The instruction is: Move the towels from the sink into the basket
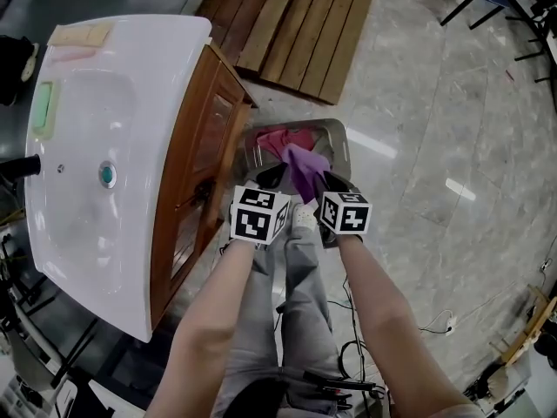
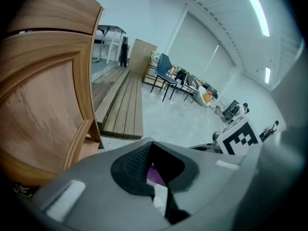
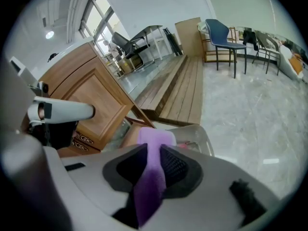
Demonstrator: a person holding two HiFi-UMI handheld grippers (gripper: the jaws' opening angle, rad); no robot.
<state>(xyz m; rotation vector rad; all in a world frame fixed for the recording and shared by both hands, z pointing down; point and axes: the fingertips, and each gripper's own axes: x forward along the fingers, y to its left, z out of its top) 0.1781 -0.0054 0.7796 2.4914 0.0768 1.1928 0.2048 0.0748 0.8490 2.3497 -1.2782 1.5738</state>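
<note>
Purple towel (image 1: 305, 169) pinched by left claw (image 1: 271, 177) and right claw (image 1: 330, 180), side by side, both pointing steeply down over basket (image 1: 338, 129).

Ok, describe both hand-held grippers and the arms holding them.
The left hand-held gripper and right hand-held gripper match: grey moulded shells, black ribbed pads, each topped by a white cube with black square markers. The arms are bare, without sleeves.

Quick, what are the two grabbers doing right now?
Left gripper: jaws closed at the tips; whether they pinch the purple towel cannot be told.
Right gripper: closed on the purple towel.
</note>
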